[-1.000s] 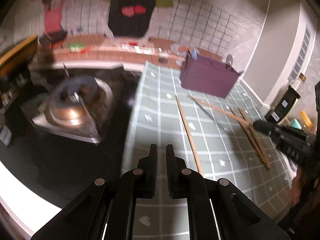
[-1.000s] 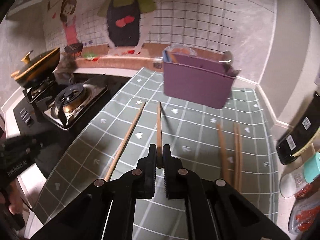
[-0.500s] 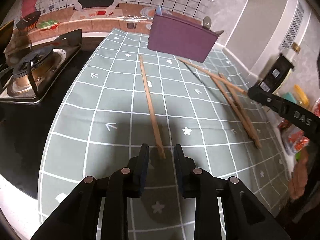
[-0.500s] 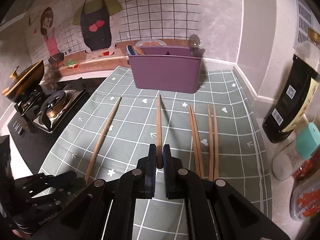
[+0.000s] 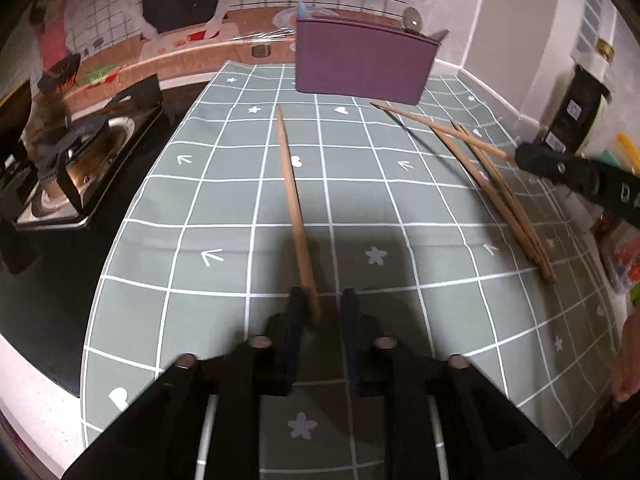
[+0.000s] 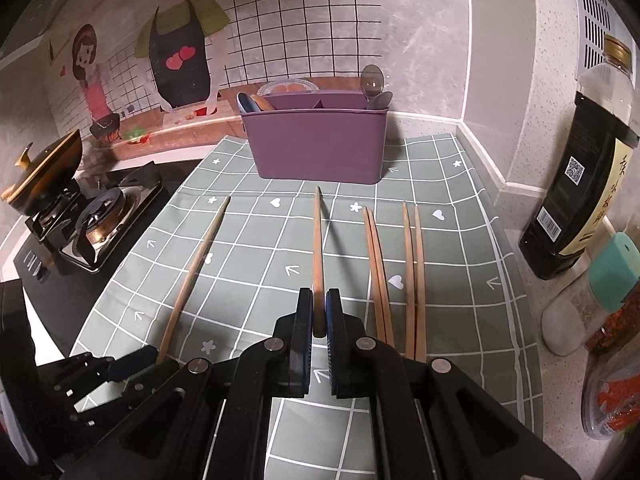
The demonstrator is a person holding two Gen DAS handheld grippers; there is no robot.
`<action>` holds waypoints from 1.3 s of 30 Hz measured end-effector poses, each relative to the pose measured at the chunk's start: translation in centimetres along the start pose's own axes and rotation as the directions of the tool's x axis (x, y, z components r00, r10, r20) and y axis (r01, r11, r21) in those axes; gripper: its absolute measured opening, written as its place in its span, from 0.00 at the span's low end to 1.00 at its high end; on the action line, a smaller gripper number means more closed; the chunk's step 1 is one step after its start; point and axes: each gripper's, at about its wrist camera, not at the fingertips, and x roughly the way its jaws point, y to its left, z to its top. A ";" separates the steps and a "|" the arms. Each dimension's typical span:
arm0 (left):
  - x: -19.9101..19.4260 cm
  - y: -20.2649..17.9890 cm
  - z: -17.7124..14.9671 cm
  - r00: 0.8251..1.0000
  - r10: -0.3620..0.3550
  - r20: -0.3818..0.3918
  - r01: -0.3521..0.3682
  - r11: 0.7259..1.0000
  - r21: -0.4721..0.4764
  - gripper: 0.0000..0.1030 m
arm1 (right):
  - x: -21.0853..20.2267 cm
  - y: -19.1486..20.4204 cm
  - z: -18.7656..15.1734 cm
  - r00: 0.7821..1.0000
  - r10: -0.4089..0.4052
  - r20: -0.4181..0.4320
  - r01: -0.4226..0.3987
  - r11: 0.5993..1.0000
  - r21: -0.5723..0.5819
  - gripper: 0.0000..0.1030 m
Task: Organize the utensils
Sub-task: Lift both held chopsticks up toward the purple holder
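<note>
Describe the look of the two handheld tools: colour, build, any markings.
Both are matte black. The left tool and right tool each have two flat fingers with dark blue ribbed pads, angular linkage arms and round silver pivot pins. White lettering marks the right tool's side.

Left gripper [image 5: 323, 308]: pointing steeply downward; black jaws closing around the near end of a single light-brown wooden chopstick [image 5: 294, 200], a gap showing on one side.
Right gripper [image 6: 319, 312]: angling downward; black jaws clamping another light-brown wooden chopstick [image 6: 318, 248] by its near end.
</note>
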 end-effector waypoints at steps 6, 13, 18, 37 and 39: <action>-2.2 0.7 1.1 0.996 0.024 0.082 -0.025 1.000 0.012 0.06 | -0.5 -0.1 0.2 1.000 -0.004 0.014 0.004 1.000 -0.013 0.06; -7.5 1.5 6.3 0.969 0.008 0.248 -0.019 0.999 0.045 0.06 | -3.4 -0.3 2.6 0.994 -0.034 0.102 0.040 0.998 -0.055 0.06; -10.7 1.2 11.3 0.931 -0.012 0.366 -0.033 0.993 0.116 0.06 | -6.2 -0.5 6.5 0.977 -0.054 0.207 0.073 0.994 -0.084 0.06; -20.6 2.4 32.8 0.765 -0.189 0.615 0.127 0.982 0.143 0.06 | -16.9 -1.0 27.4 0.880 -0.037 0.473 0.089 0.992 -0.088 0.01; -20.3 2.5 34.0 0.755 -0.199 0.625 0.140 0.980 0.142 0.06 | -16.9 -1.0 29.0 0.873 -0.043 0.486 0.094 0.992 -0.083 0.01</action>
